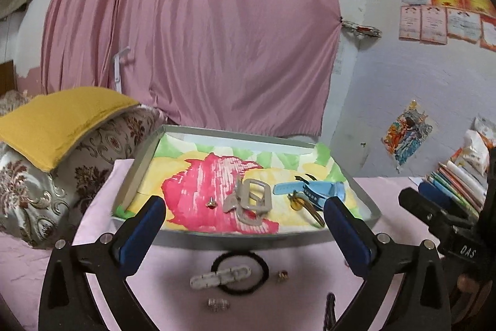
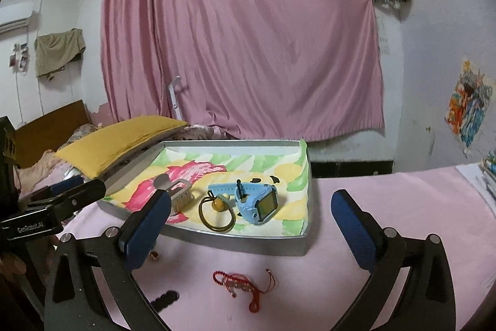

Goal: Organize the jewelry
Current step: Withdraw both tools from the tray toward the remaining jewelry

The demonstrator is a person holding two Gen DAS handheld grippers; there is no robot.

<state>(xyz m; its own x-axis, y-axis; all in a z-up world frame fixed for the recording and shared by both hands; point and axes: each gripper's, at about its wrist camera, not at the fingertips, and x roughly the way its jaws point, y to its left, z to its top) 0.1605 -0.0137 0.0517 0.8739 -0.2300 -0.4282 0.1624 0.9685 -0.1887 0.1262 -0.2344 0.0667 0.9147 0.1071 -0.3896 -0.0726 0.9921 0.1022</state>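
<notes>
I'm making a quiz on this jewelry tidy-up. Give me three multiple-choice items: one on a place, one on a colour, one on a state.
1. Where is the watch?
A in the tray
B on the pink cloth
C on the pillow

2. What colour is the beaded bracelet on the pink cloth?
A blue
B red
C grey

3. How do the right gripper jaws stand?
A shut on the watch
B shut on nothing
C open, holding nothing

Key: 1 A, it lies on the tray's painted lining; 2 B, its cord and beads are red; 3 C, both pads stand wide apart.
</notes>
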